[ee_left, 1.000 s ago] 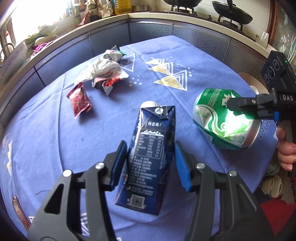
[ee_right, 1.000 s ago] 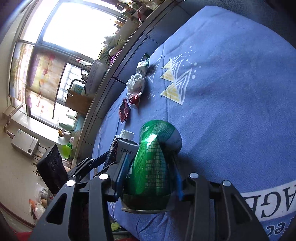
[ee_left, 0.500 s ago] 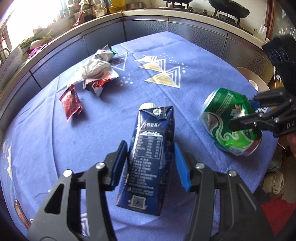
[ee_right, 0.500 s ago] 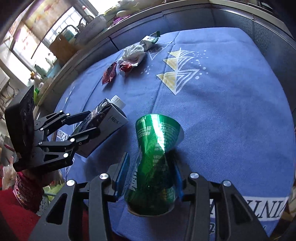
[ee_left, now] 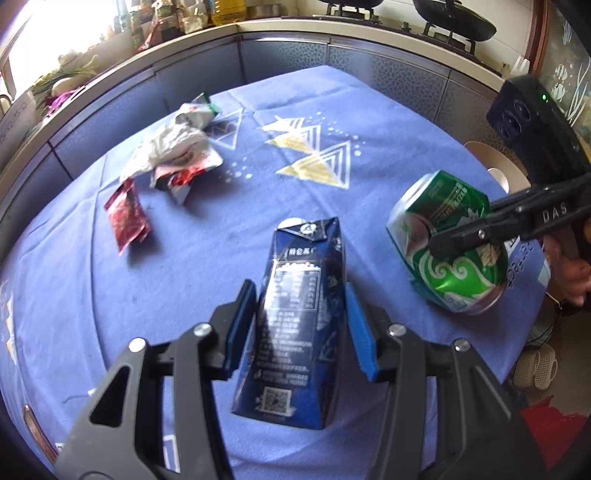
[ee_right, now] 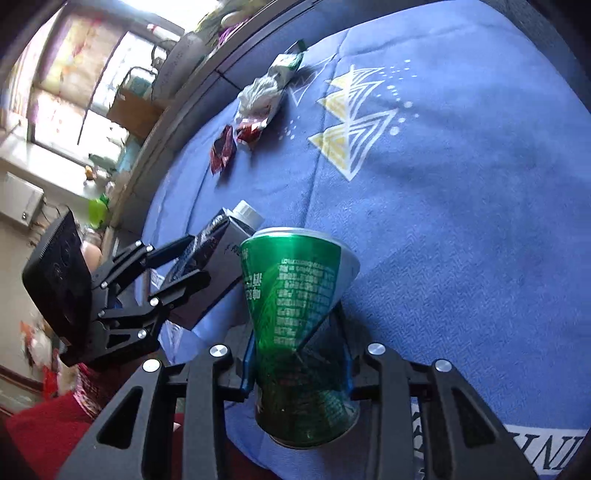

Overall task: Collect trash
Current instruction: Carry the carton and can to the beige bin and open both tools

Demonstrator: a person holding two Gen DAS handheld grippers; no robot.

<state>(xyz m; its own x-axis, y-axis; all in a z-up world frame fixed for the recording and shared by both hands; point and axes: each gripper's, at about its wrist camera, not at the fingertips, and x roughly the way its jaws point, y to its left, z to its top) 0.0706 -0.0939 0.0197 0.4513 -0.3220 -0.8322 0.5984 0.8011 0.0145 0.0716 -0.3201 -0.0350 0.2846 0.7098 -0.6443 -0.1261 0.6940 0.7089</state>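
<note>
Here, a blue tablecloth [ee_left: 221, 236] fronts a kitchen counter [ee_left: 258, 26]; wrappers [ee_left: 173, 155] lie near its far-left edge. Left gripper [ee_left: 301, 325] pinches the carton [ee_left: 299, 332]; right gripper [ee_right: 297, 365] pinches the dented can [ee_right: 295, 317], now tilted differently than before.

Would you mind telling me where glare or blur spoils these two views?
Left wrist view: window blown out top left, glare on the carton, edges bent by fisheye. Right wrist view: window overexposed, left edge smeared, sheen on the can; wrappers stay readable.
</note>
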